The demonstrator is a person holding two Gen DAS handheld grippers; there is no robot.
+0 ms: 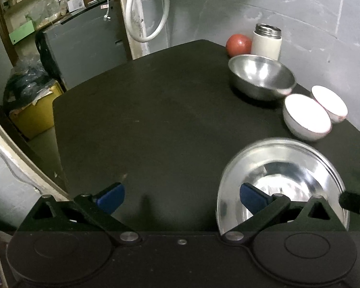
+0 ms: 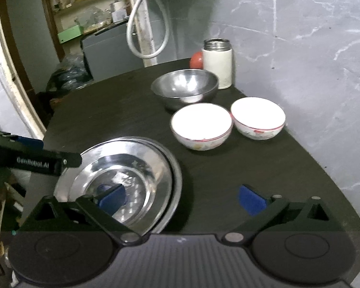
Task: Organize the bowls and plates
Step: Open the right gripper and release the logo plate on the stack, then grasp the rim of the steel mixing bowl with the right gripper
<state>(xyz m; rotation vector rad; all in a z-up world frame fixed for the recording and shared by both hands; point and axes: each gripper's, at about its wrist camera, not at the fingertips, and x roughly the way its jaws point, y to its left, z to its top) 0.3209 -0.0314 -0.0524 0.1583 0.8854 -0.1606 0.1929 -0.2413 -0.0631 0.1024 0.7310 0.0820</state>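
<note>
Steel plates [image 2: 132, 175] sit stacked at the near edge of our dark table [image 1: 156, 110], right between both grippers; the left gripper [image 1: 181, 198] has them under its right-hand finger, the right gripper [image 2: 181, 198] under its left-hand finger, and both are spread wide, pinching nothing. Beyond and to the right we've got two white bowls [image 2: 201, 124] touching side by side, then the steel bowl [image 2: 184, 88] further back; we reckon the right gripper is nearer those, so bowl-nesting looks like its job.
</note>
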